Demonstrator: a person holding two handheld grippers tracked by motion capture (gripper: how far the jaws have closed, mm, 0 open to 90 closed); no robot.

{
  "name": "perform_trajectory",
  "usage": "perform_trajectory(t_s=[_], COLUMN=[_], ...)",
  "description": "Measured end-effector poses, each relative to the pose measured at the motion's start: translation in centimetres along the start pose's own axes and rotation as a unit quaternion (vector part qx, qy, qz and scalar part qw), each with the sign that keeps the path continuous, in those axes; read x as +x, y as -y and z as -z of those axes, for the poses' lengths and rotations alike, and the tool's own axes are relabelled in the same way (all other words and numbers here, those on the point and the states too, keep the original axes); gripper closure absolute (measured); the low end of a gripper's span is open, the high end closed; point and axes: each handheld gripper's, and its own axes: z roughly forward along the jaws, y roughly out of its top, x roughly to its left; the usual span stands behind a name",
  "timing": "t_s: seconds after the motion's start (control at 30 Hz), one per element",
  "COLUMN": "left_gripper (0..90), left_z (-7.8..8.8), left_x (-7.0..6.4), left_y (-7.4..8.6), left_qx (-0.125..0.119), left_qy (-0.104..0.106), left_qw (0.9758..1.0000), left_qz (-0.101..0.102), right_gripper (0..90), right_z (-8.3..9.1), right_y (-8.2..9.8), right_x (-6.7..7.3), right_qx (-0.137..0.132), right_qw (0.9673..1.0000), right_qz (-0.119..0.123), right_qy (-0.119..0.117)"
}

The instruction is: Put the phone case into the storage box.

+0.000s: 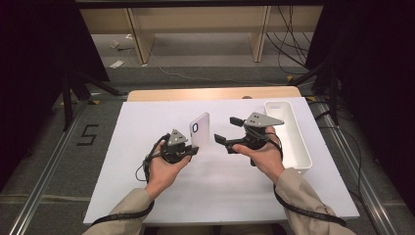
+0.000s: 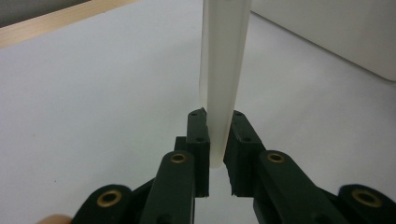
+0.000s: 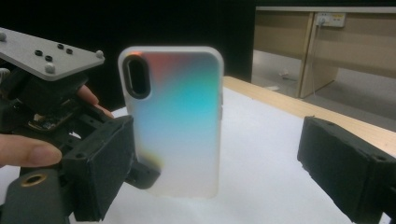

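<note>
A white phone case [image 1: 199, 129] with an iridescent back and a black-rimmed camera cutout stands upright above the white board. My left gripper [image 1: 193, 151] is shut on its bottom edge. In the left gripper view the case [image 2: 223, 84] rises edge-on from between the two black jaws of that gripper [image 2: 219, 135]. My right gripper [image 1: 226, 129] is open just right of the case, jaws pointing towards it. In the right gripper view the case [image 3: 177, 121] faces the camera, ahead of the wide-apart jaws of that gripper [image 3: 219, 172] and not touched by them.
A white board [image 1: 220, 181] covers the wooden table [image 1: 210, 93]. A long white tray [image 1: 306, 147] lies along the board's right side, behind my right hand. Dark stands and cables flank the table beyond its edges.
</note>
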Motion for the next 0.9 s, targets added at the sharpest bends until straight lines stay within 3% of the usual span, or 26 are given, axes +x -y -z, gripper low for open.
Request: perform_trajectory(t_s=[0.9], left_gripper=[80.7], left_z=[-0.7], left_x=[-1.5], left_y=[-0.5], left_qx=[0.003], left_qy=[0.013], left_qw=[0.9999], left_qz=[-0.009], right_gripper=[6.6], right_z=[-1.2], right_y=[-0.2], right_x=[1.3], right_qx=[-0.032], right_qw=[0.9990], right_qz=[-0.030], right_qy=[0.014])
